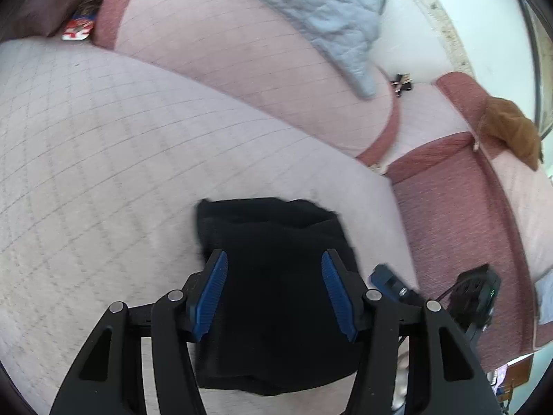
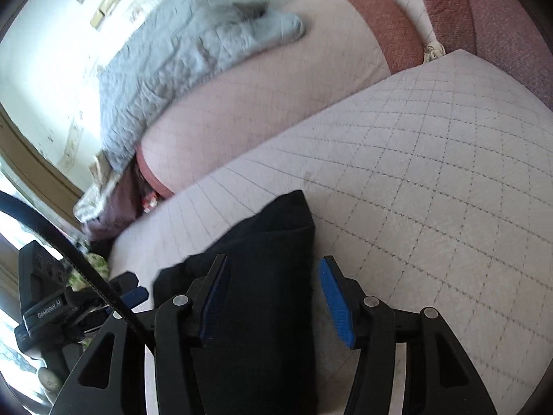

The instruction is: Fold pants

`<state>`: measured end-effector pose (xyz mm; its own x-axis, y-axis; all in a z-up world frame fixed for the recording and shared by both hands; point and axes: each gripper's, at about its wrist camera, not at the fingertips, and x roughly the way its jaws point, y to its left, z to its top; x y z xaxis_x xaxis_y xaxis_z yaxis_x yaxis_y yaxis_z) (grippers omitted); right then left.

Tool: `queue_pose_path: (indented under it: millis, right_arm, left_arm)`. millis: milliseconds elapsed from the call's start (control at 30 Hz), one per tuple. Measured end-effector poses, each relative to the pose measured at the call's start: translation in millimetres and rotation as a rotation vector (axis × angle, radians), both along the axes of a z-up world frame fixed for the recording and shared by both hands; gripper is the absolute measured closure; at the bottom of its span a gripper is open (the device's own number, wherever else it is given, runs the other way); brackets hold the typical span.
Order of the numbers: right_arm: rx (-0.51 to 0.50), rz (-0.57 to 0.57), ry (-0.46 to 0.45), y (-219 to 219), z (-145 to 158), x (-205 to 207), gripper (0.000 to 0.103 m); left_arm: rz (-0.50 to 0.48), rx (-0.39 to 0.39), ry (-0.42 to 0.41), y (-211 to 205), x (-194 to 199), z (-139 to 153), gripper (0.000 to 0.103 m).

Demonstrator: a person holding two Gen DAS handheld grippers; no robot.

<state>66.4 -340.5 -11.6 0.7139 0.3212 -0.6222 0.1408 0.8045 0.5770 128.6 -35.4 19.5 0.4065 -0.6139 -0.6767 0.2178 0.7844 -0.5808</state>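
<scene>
The black pants (image 1: 276,276) lie folded into a compact bundle on the pale quilted sofa cover (image 1: 121,173). My left gripper (image 1: 274,263) is open, its blue pads either side of the bundle and just above it. In the right wrist view the same pants (image 2: 262,263) lie under my right gripper (image 2: 273,266), which is open too; its left finger is over the cloth and its right finger over the bare cover. Neither gripper pinches the cloth. The right gripper's tip (image 1: 390,280) shows beside the bundle in the left wrist view.
A grey quilted blanket (image 2: 179,45) lies over the sofa back. A brown cloth (image 1: 511,128) sits on the red armrest (image 1: 449,207). A small black clip-like object (image 1: 401,83) lies by the back cushion. The other gripper's body (image 2: 45,294) is at the left edge.
</scene>
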Motion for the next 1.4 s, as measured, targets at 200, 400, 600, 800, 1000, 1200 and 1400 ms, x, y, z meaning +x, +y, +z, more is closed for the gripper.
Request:
queue_pose_path:
  millis: [200, 400, 600, 800, 1000, 1200, 1400]
  right_arm:
    - [0.143, 0.05, 0.043, 6, -13, -20, 0.044]
    - [0.231, 0.035, 0.173, 5, -58, -7, 0.041]
    - [0.104, 0.019, 0.073, 13, -16, -36, 0.041]
    - [-0.011, 0.034, -0.048, 37, 41, -99, 0.036]
    - [-0.231, 0.097, -0.096, 77, 60, -173, 0.032]
    - [-0.425, 0.102, -0.122, 91, 70, -208, 0.023]
    - [-0.386, 0.078, -0.034, 81, 49, -178, 0.023]
  left_arm:
    - [0.006, 0.063, 0.081, -43, 24, -42, 0.042]
    - [-0.006, 0.118, 0.04, -52, 24, -45, 0.042]
    - [0.04, 0.141, -0.02, -16, -21, -3, 0.042]
    - [0.167, 0.222, -0.191, 34, -118, 38, 0.036]
    - [0.38, 0.421, -0.493, 51, -206, 68, 0.01]
    - [0.516, 0.564, -0.713, 29, -240, 88, 0.0]
    - [0.403, 0.525, -0.509, 18, -201, 58, 0.0]
